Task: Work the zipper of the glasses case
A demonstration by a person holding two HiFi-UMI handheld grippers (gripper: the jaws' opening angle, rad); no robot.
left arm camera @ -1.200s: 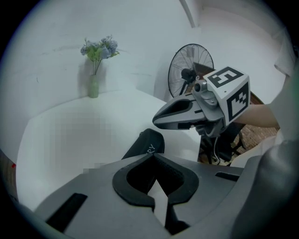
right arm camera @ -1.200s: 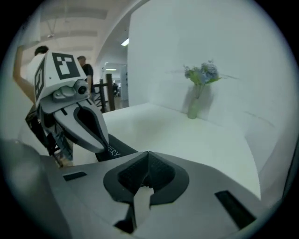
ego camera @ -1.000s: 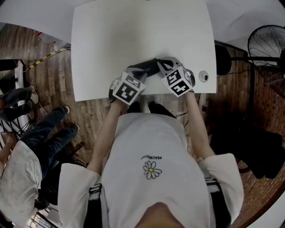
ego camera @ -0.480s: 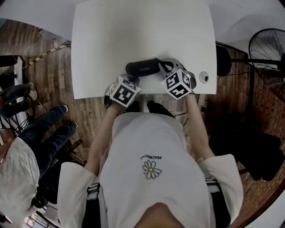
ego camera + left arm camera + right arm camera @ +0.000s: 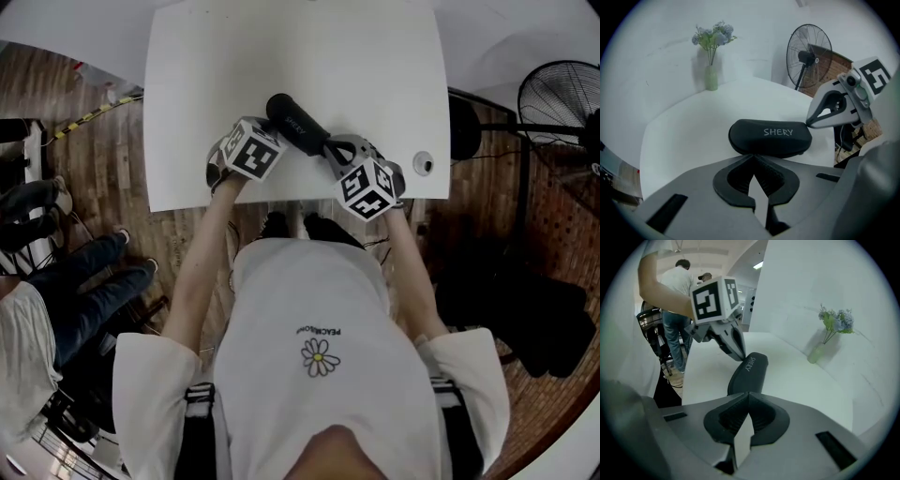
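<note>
Two tongs clenched | glasses case [image 5: 298,124] between left tongs [image 5: 753,158] and right tongs [image 5: 748,394], at both tips

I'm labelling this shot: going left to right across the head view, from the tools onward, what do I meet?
In order: left tool → black oblong glasses case → right tool → small round grey disc → black floor fan.

Light even and diffuse. White counter [image 5: 300,56] bright, near glare, with only soft shadows; wooden floor [image 5: 112,159] dim. Both gripper views show strong fisheye bending, dark vignetted corners and a soft foreground.
</note>
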